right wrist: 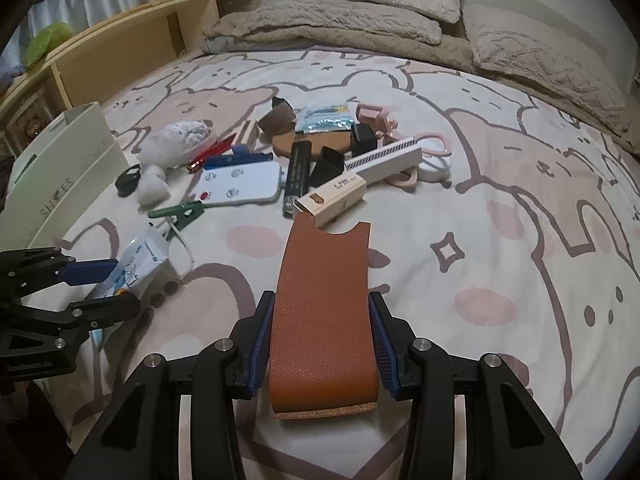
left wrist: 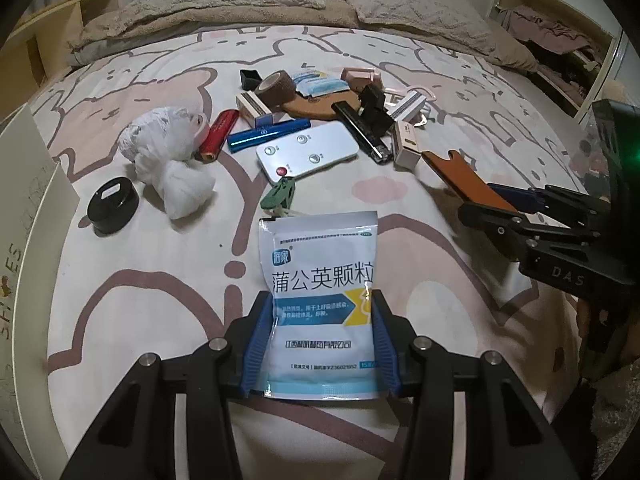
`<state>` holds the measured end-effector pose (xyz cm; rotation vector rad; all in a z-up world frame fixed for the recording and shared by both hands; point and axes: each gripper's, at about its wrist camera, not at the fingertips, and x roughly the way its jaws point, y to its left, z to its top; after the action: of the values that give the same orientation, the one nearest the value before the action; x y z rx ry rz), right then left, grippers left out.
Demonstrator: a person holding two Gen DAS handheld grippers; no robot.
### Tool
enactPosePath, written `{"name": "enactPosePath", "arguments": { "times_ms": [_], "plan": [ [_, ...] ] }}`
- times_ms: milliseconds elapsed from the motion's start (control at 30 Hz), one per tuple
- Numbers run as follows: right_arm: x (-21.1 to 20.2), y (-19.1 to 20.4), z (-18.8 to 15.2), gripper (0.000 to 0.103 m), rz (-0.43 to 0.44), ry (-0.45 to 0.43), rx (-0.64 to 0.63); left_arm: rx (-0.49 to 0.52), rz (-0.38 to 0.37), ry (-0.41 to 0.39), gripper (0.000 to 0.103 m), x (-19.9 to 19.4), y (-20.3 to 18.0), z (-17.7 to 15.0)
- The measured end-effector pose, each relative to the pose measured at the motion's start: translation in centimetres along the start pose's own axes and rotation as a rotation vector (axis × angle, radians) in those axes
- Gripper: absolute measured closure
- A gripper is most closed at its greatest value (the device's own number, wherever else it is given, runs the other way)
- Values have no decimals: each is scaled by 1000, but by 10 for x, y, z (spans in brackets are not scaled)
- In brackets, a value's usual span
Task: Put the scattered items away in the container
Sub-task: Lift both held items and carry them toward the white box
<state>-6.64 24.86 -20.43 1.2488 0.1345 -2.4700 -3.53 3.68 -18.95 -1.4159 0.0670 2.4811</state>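
A bed with a cream sheet printed with pink and brown cartoon bears carries the clutter: a white flat remote with round buttons, a round black lidded tin, a crumpled white plastic bag, a green clothes peg, a shiny blue tube, and folded beige fleece blankets at its head

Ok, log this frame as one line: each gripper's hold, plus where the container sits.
left gripper: shut on medicine sachet | right gripper: shut on brown leather piece | white container: left edge of bed, nothing dropped yet
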Motion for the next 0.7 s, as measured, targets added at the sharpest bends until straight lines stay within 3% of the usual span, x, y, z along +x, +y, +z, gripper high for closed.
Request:
{"name": "enactPosePath", "arguments": {
  "times_ms": [300, 433, 700],
  "plan": [
    [-15, -6, 3, 57, 28, -38, 44, -16, -7, -27, 56, -8, 3, 2],
    [-25, -7, 4, 57, 23, -67, 57, -11, 25, -73, 56, -18, 7, 6],
    [-39, 7, 6, 57, 24, -110, 30, -73, 10, -128, 56, -39, 25, 12]
  ]
}}
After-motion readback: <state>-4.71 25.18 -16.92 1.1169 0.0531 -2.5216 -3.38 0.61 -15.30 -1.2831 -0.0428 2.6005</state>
